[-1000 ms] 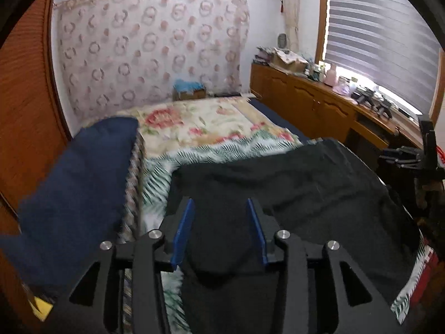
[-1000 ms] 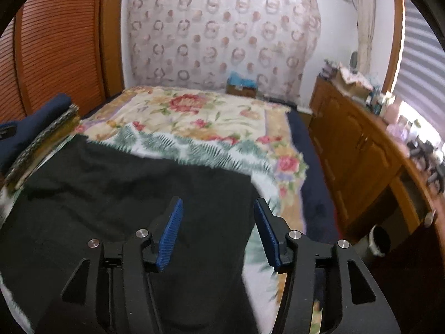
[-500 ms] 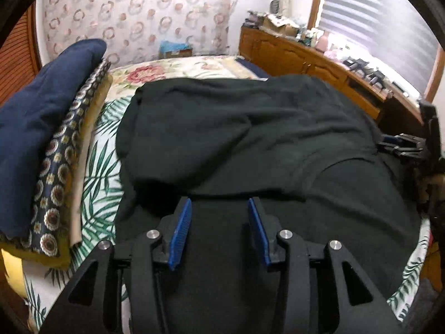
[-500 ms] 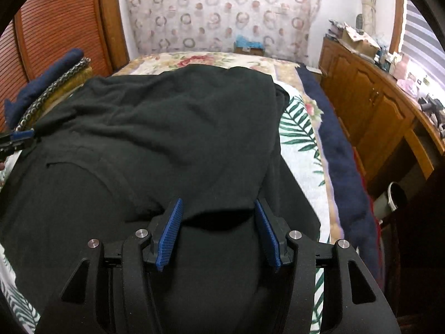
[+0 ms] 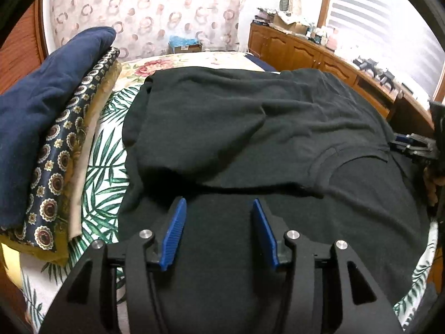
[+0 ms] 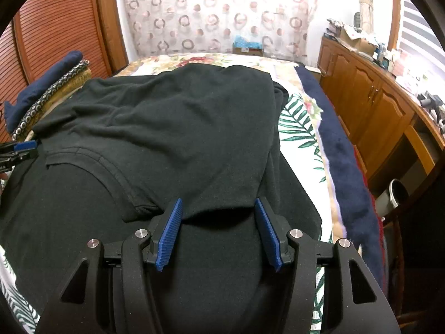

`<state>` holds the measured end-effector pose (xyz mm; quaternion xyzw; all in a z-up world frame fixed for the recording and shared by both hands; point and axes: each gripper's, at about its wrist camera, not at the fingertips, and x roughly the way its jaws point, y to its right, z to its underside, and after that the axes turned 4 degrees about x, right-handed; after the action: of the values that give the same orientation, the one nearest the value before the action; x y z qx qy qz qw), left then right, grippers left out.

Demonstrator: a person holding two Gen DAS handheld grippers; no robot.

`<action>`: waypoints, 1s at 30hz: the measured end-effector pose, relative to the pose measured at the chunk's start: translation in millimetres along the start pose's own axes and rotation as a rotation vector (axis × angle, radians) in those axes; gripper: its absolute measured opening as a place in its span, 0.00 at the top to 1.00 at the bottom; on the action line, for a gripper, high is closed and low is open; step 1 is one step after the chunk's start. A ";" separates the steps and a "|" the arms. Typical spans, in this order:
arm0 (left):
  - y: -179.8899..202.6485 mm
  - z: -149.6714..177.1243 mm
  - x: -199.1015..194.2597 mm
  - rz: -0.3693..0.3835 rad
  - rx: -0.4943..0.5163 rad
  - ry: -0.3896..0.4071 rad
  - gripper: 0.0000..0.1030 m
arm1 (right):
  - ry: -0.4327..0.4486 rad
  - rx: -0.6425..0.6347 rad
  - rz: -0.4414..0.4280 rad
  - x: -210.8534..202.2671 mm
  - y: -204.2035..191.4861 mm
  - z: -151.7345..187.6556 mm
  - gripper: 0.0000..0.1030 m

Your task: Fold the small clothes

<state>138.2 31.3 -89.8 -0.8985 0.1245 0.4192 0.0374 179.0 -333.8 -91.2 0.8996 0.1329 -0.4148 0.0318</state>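
Note:
A black t-shirt (image 5: 250, 125) lies on the leaf-print bedspread (image 5: 105, 144), its far half folded back over the near half. The collar (image 5: 328, 161) shows at the fold's edge. My left gripper (image 5: 218, 203) hovers low over the lower layer. Its jaws are opening and nothing is pinched; the folded edge lies just past its tips. In the right wrist view the t-shirt (image 6: 180, 125) ends at my right gripper (image 6: 218, 201), whose blue pads hold the folded hem between them. Each gripper shows at the edge of the other's view: the right gripper (image 5: 411, 142) and the left gripper (image 6: 22, 147).
A stack of folded cloths (image 5: 41, 111) with a navy one on top sits at the bed's left. A navy blanket (image 6: 342, 153) runs along the bed's right edge. Beyond it stand a wooden cabinet (image 6: 375, 97) and a bin (image 6: 397, 194).
Both grippers came down and carried the lifted part of the shirt onto the rest of it. The left jaws have widened and the cloth edge has slipped out past its tips.

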 end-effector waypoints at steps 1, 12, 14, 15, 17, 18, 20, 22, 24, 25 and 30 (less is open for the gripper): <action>2.4 -0.1 0.8 -0.013 0.012 -0.004 0.52 | 0.001 0.003 -0.001 -0.3 0.5 0.4 0.47; 4.9 -1.8 2.6 -0.028 0.025 -0.009 0.51 | -0.038 0.070 -0.053 8.4 6.4 -19.4 0.48; 3.6 -2.2 2.5 -0.021 0.019 -0.007 0.51 | -0.043 0.047 -0.040 12.8 0.1 -28.0 0.63; 2.6 -2.1 2.0 -0.017 0.014 -0.007 0.51 | -0.047 0.037 -0.037 15.0 -2.6 -30.8 0.69; -1.1 -3.4 -0.5 -0.018 -0.003 -0.004 0.51 | -0.051 0.026 -0.024 19.5 -6.9 -34.5 0.75; -4.7 -4.2 -3.6 -0.025 -0.015 0.010 0.51 | -0.054 0.016 -0.020 20.9 -9.1 -34.5 0.76; -11.5 -7.9 -9.1 -0.043 -0.048 0.039 0.51 | -0.045 -0.008 -0.003 21.6 -13.3 -32.5 0.76; -20.2 -13.7 -12.3 -0.046 -0.083 0.054 0.51 | -0.036 -0.009 0.002 22.2 -12.7 -29.1 0.76; -26.2 -20.3 -11.1 -0.058 -0.103 0.055 0.51 | -0.017 -0.003 0.000 22.6 -10.5 -25.4 0.76; -28.4 -22.9 -9.8 -0.062 -0.111 0.057 0.51 | -0.013 0.003 -0.001 22.3 -10.1 -24.8 0.76; -36.4 -33.3 13.9 -0.100 -0.152 0.019 0.51 | 0.001 -0.030 0.044 21.2 -17.9 -22.2 0.76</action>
<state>180.9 58.1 -80.2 -0.9079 0.0474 0.4164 -0.0113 203.8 -308.3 -91.7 0.9020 0.1191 -0.4115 0.0545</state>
